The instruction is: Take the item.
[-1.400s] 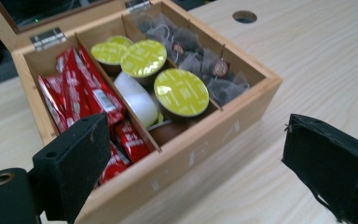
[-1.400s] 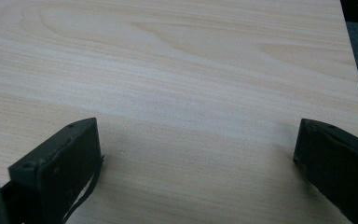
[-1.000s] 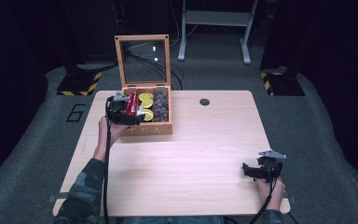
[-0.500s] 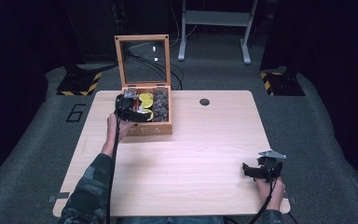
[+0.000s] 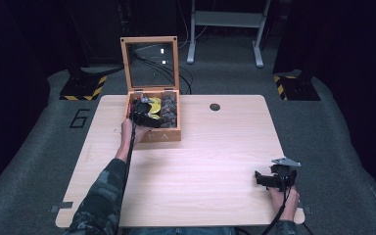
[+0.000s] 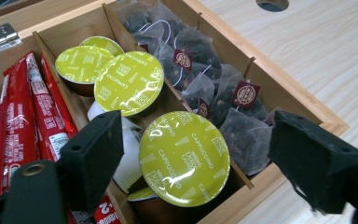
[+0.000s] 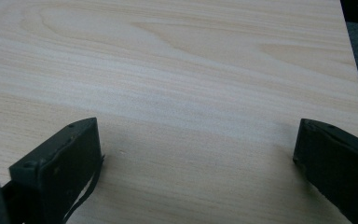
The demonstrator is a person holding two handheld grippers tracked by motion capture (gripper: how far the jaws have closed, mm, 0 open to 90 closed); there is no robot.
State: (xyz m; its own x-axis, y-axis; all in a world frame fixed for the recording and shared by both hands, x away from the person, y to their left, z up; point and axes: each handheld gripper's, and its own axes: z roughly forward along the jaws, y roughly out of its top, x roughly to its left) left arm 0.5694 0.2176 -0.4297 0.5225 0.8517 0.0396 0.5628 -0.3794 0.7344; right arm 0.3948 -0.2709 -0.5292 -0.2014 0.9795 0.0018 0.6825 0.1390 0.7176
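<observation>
**A:** Where are the left tongs (image 6: 193, 154)?

**B:** Over the wooden box (image 5: 152, 135) at the far left part of the bench (image 5: 196, 161). Their jaws have just been closing and stand half apart on either side of the near capsule (image 6: 184, 158), which lies in the middle compartment. Neither pad presses on it; there is a gap on both sides.

**A:** How tight is it in there?

**B:** Tight. A thin wooden divider runs along each side of the capsule row. Red stick sachets (image 6: 32, 112) fill the compartment on one side, dark tea bags (image 6: 205, 79) the other. More capsules (image 6: 128, 83) overlap just behind the near one. The glass lid (image 5: 150, 63) stands upright at the back edge.

**A:** Any writing?

**B:** The green foil tops read "CAPPUCCINO", with smaller brand print that I cannot make out. The tea tags carry a round gold emblem, too small to read. The box front shows letters ending in "EA". A "6" (image 5: 80, 118) is marked on the floor to the left.

**A:** And the right tongs (image 7: 196, 154)?

**B:** Wide open, nothing between them, low over bare wood near the bench's front right corner. Much open surface lies between them and the box, with a round cable hole (image 5: 215, 106) near the far edge.
</observation>
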